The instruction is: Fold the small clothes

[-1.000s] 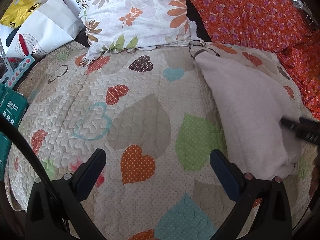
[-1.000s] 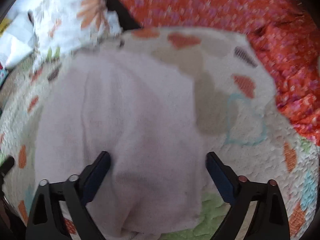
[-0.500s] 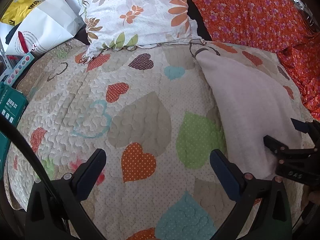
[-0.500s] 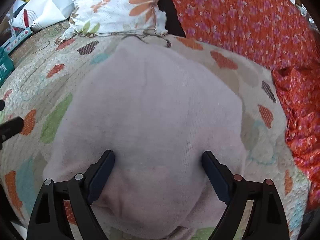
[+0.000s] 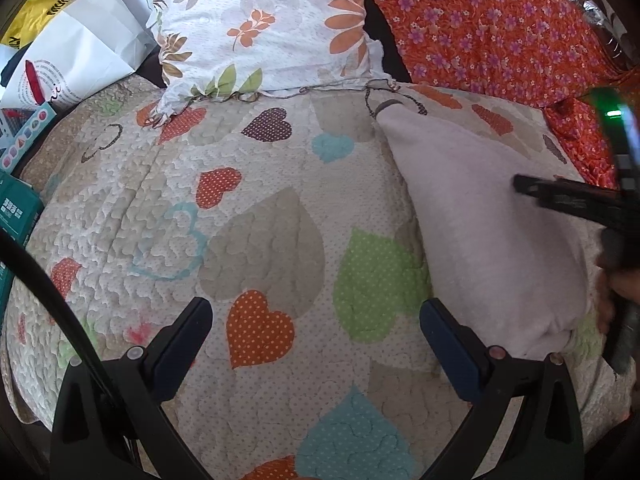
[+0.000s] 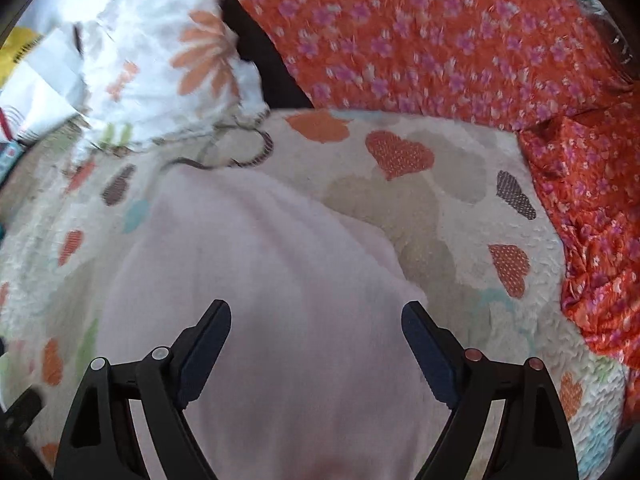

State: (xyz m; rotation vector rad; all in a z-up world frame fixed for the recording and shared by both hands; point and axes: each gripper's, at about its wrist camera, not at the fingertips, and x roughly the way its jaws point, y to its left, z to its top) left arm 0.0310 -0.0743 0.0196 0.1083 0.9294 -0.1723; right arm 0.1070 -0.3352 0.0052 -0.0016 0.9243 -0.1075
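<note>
1. The left gripper [image 5: 316, 316] points steeply down at the heart-patterned quilt [image 5: 260, 240]. Its two fingers stand wide apart, with nothing between them but bare quilt.
2. The left gripper's right finger [image 5: 448, 344] sits just beside the near left corner of the folded pink garment [image 5: 492, 232]; whether it touches the cloth cannot be told.
3. The pink garment lies flat on the right part of the quilt, its far corner close to the floral pillow [image 5: 272, 28] and a loop of dark cord [image 5: 384, 96].
4. The right gripper [image 6: 316, 320] also points steeply down and hangs over the near part of the garment. Its fingers are spread wide and are closing slightly; the cloth lies beneath the gap, and the pads do not pinch it.
5. In the left wrist view, one finger of the right gripper [image 5: 560, 196] reaches in from the right edge over the garment, with part of the person's hand [image 5: 612, 292] behind it.
6. The right wrist view is blurred, so fine cloth detail is not readable.
7. An orange flowered cloth [image 6: 440, 40] covers the far right side, past the quilt.
8. A white paper bag [image 5: 76, 56] and a yellow bag [image 5: 36, 12] lie at the far left; a green box [image 5: 16, 216] sits at the left edge.
</note>
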